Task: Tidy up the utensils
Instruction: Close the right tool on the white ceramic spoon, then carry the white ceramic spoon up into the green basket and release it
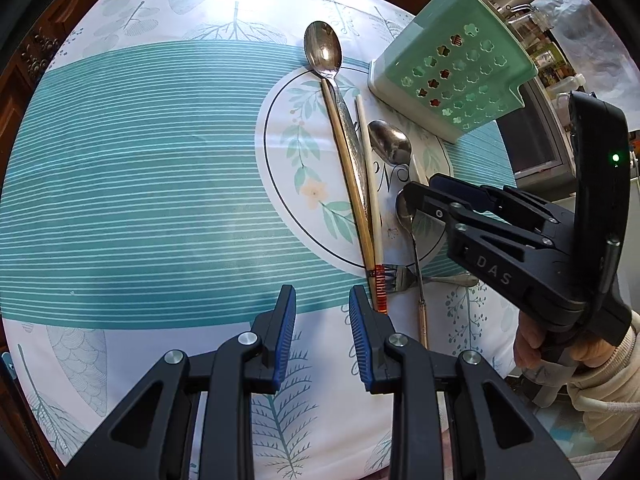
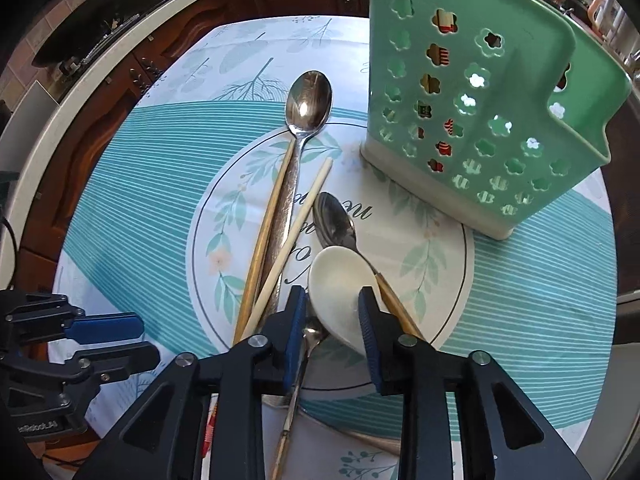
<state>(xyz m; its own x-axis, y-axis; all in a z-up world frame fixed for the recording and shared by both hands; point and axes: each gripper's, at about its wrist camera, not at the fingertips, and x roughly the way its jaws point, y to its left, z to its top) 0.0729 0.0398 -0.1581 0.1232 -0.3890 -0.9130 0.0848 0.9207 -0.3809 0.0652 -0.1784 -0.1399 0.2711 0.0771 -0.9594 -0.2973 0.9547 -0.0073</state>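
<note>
Teal-striped floral cloth covers the counter [image 2: 132,208]. Right hand-held gripper [image 2: 332,320], jaws parted, straddles the white ceramic soup spoon [image 2: 340,280] without pinching it. Left hand-held gripper [image 1: 322,320] hangs open, empty. Next, probably: close, lift, carry toward the green perforated plastic caddy [image 2: 480,120] at one o'clock.

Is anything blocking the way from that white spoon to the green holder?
Nothing visible does. The white spoon sits between the right gripper fingers, and only bare tablecloth and flat-lying cutlery separate it from the green holder.

Utensils [image 1: 360,184] beside green holder [image 1: 452,68] on tablecloth [image 1: 140,180]
</note>
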